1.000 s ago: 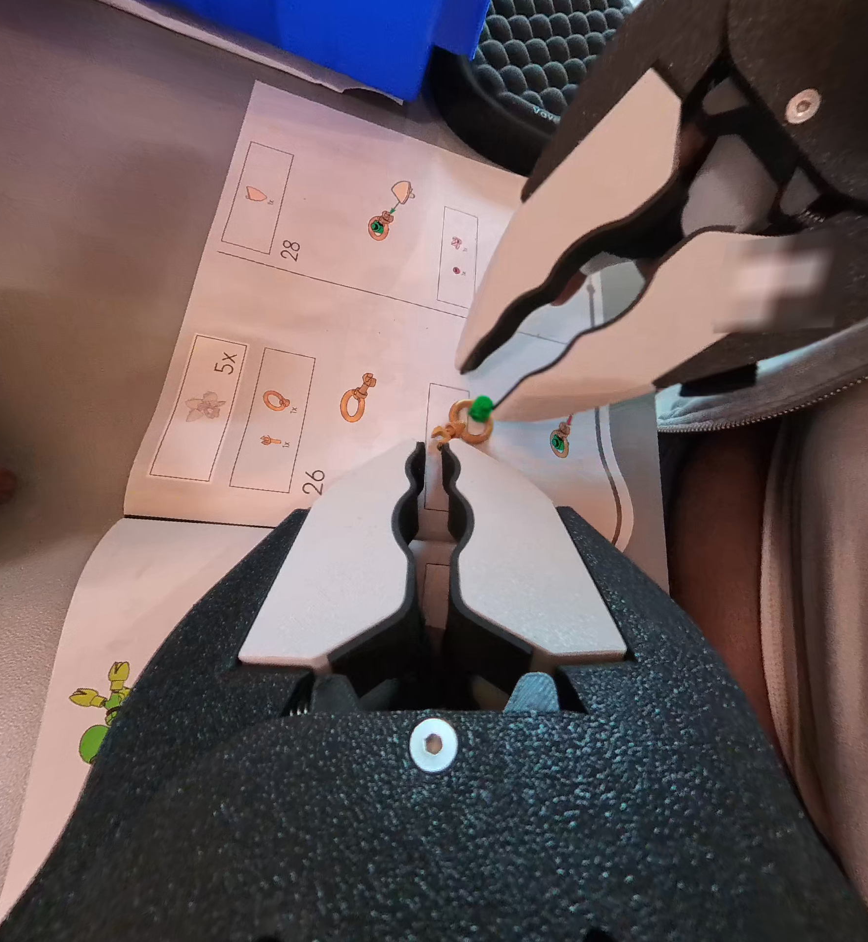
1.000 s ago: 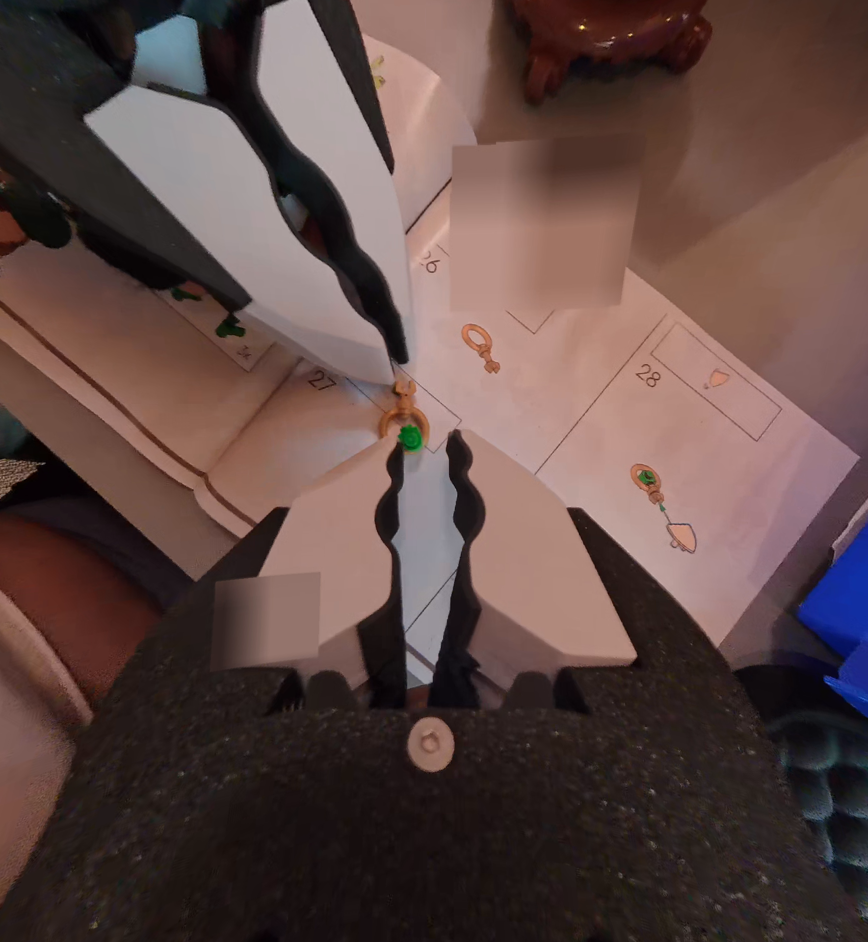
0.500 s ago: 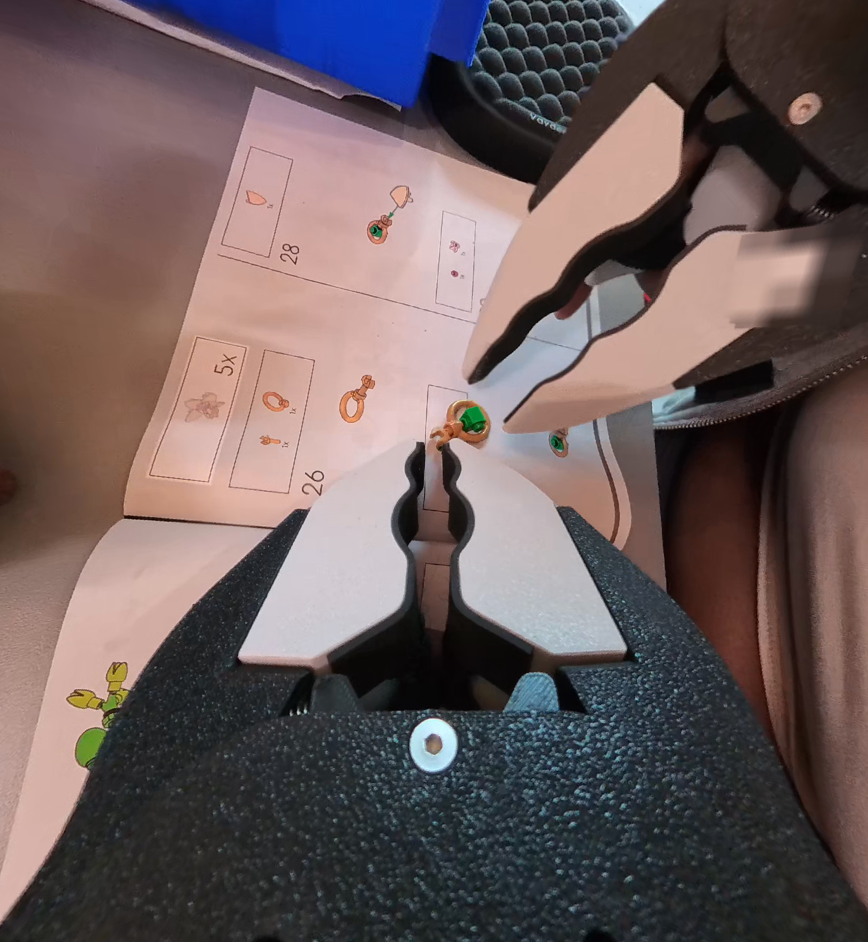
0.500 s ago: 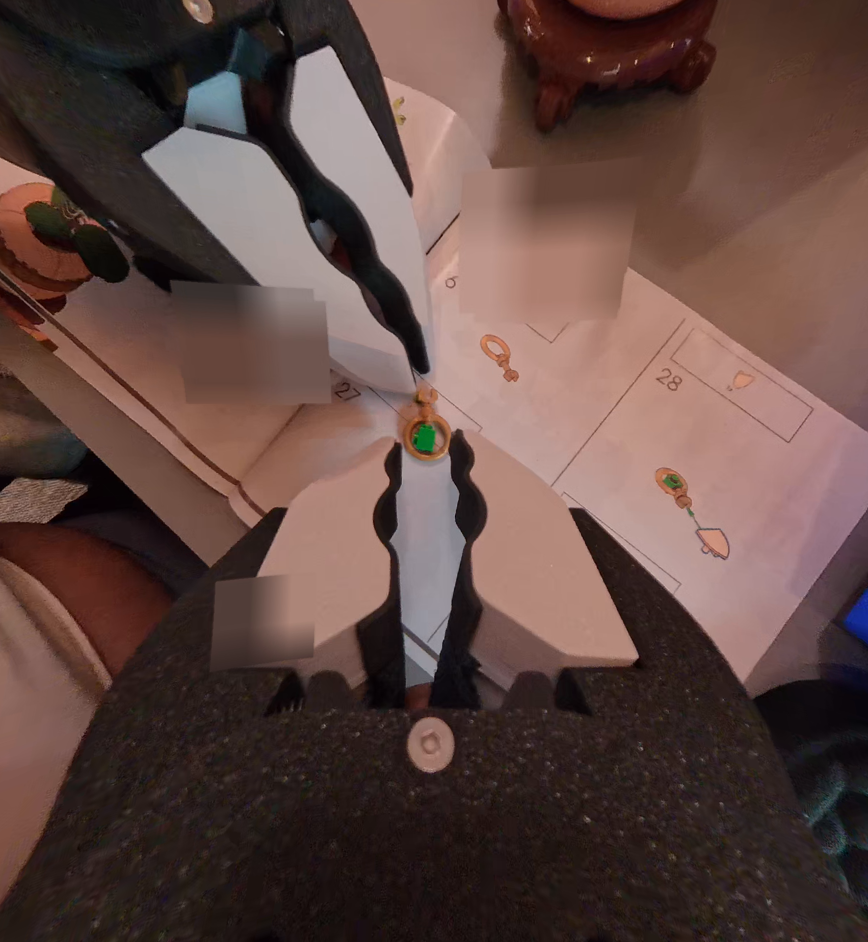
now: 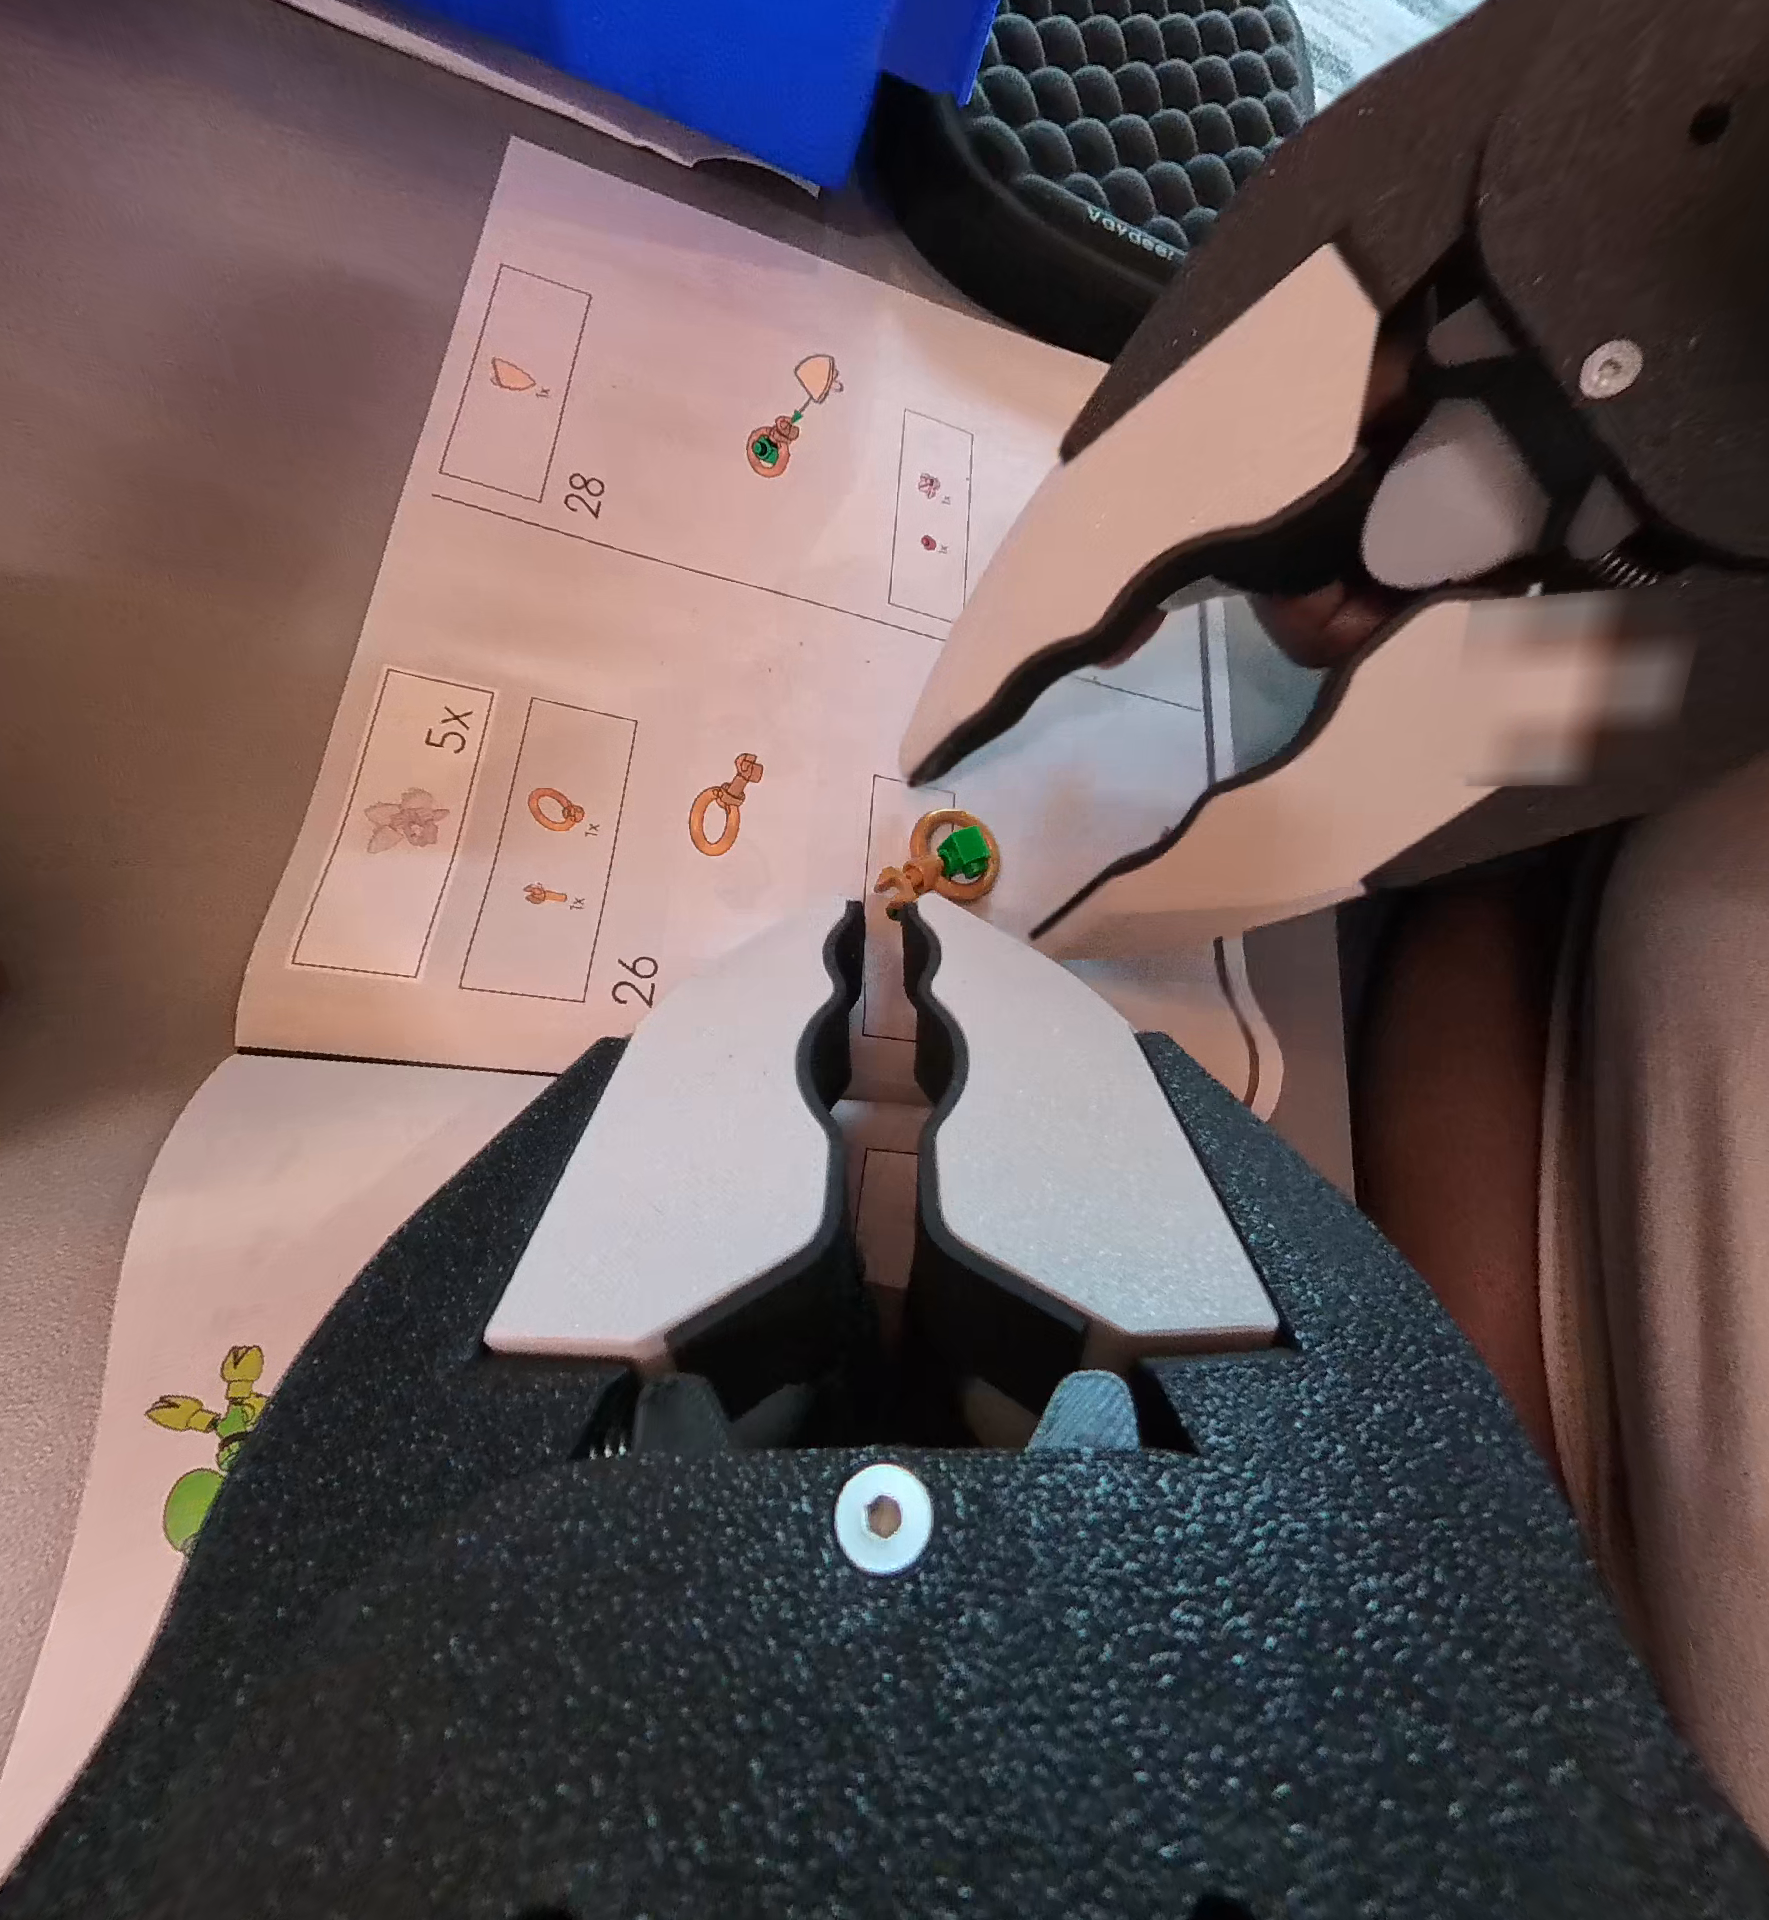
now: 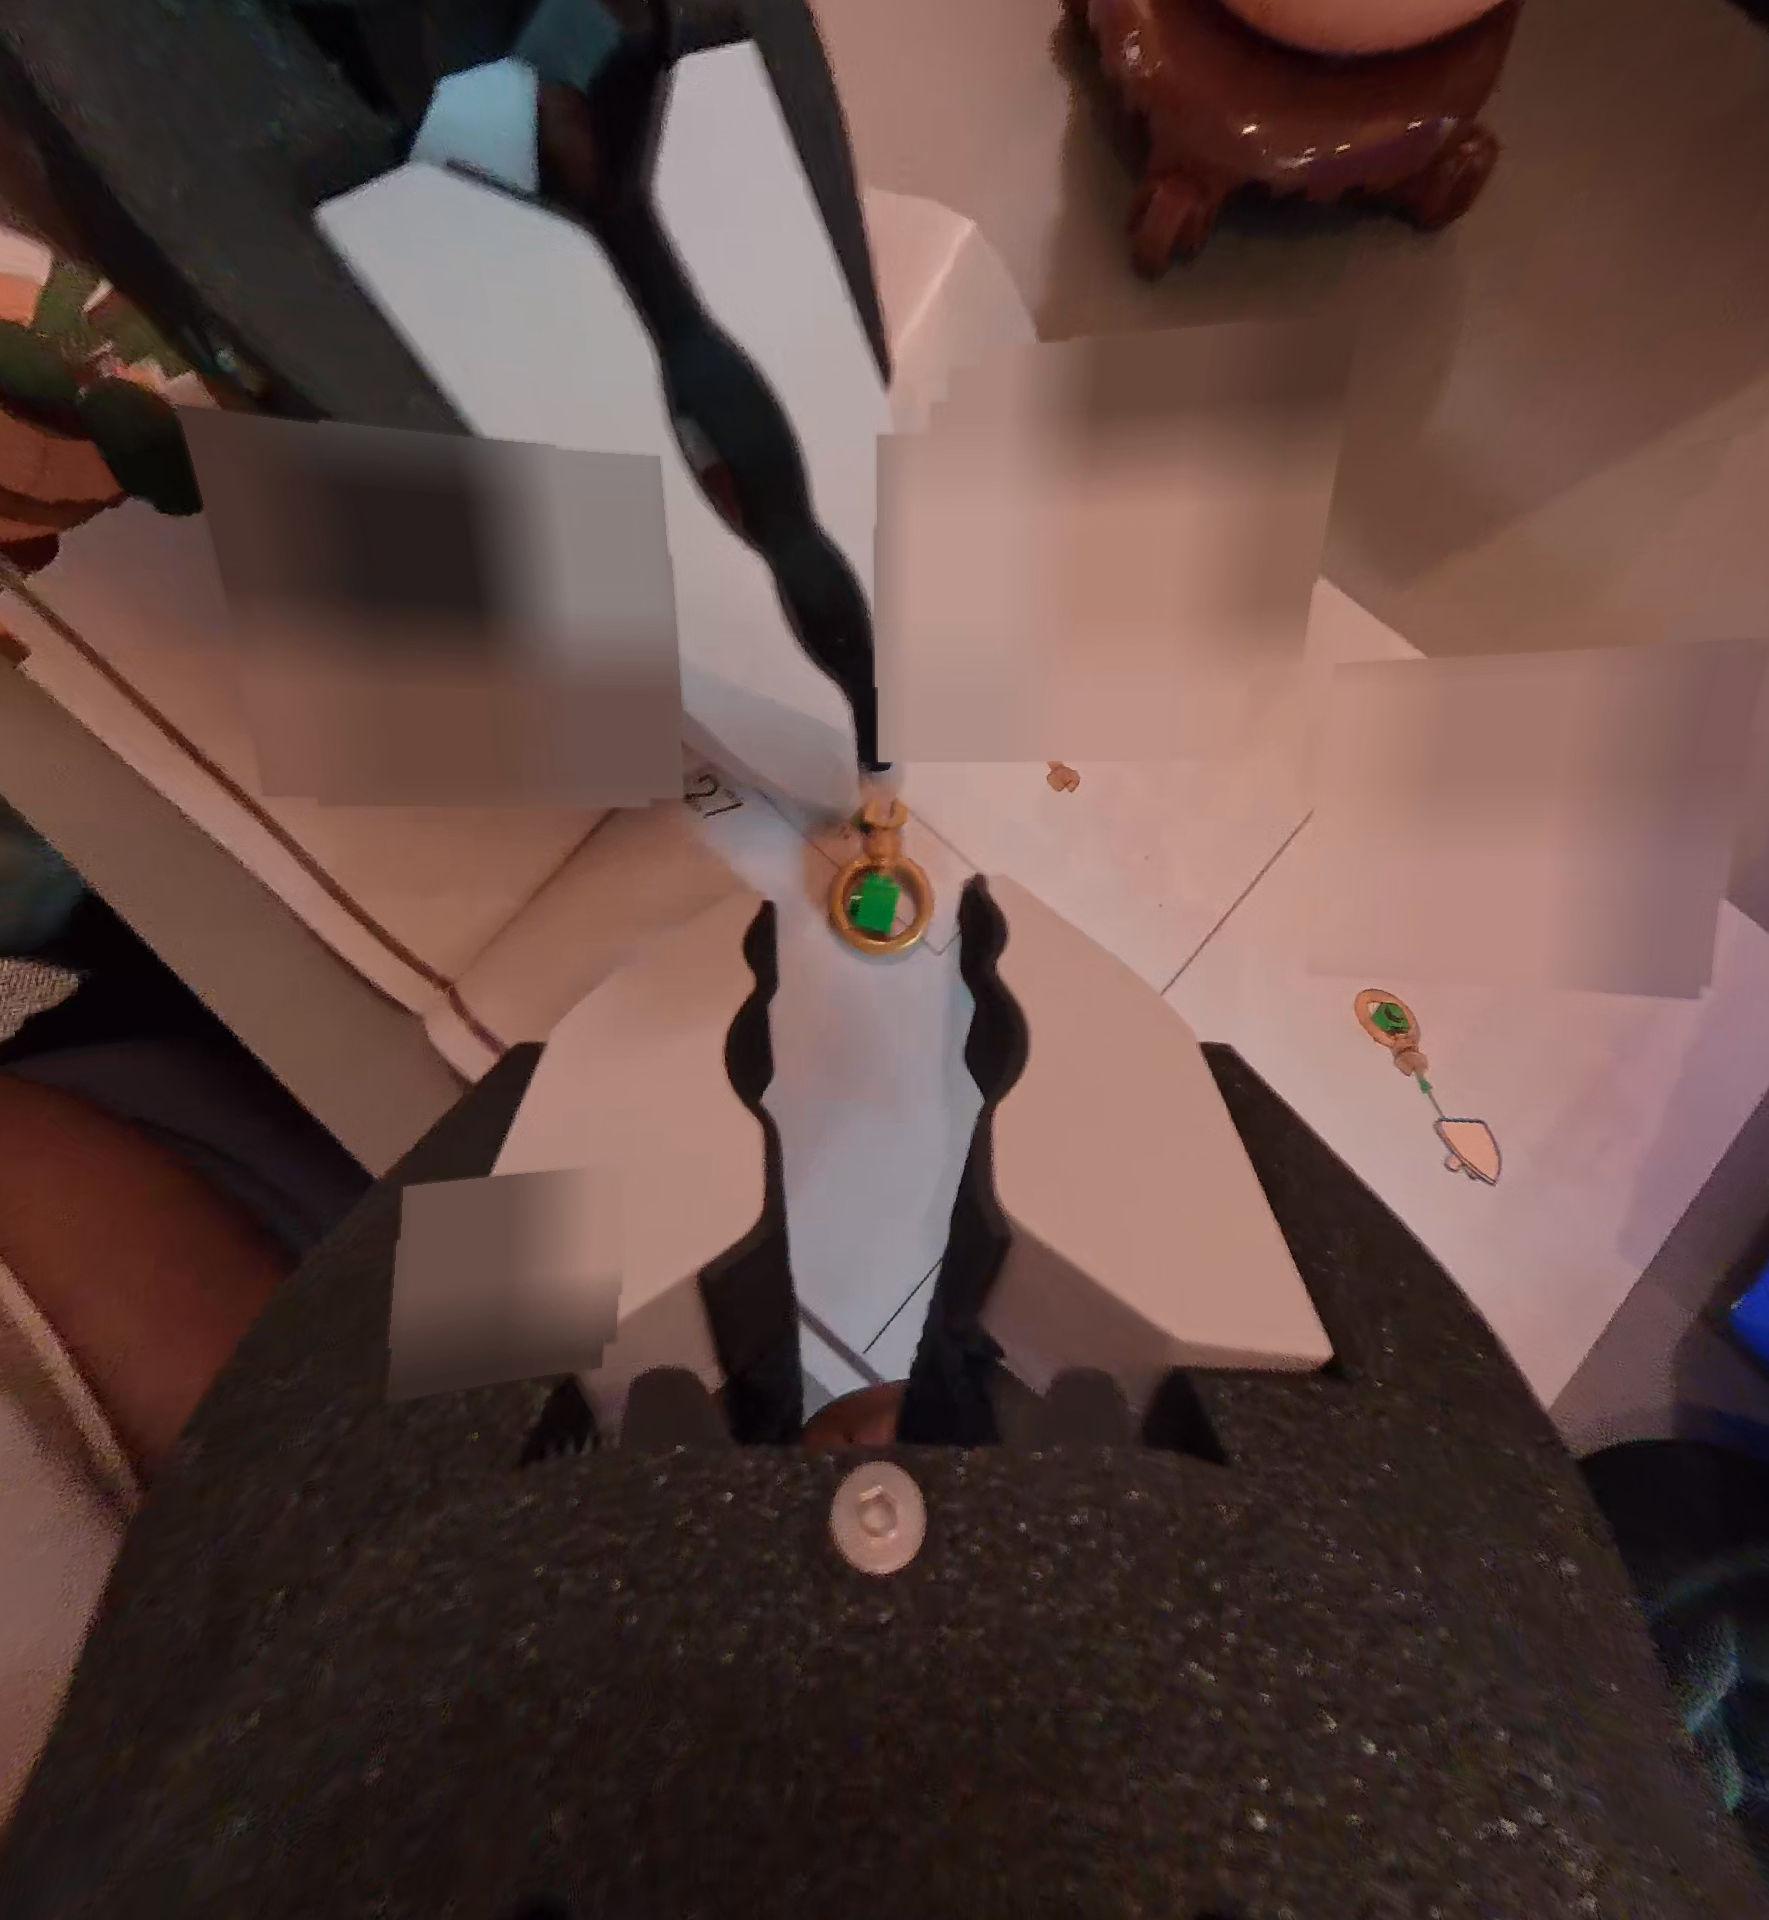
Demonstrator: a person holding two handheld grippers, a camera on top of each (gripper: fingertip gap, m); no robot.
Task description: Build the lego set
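Note:
My left gripper is shut on the stem of a small orange ring piece and holds it just above the open instruction booklet. A green stud sits inside the ring. My right gripper is open and empty, with one fingertip on each side of the ring and not touching it. In the right wrist view the ring hangs from the left gripper's tips, which come in from the top.
A blue box and a black honeycomb cushion lie beyond the booklet. A glossy brown footed piece stands on the grey table past it. A person's lap is close on the right. Less than 4 cm separates the two grippers' tips.
One second ago my right gripper pressed the green stud against the ring. Now the stud sits in the ring, and the right gripper has opened and drawn back a little.

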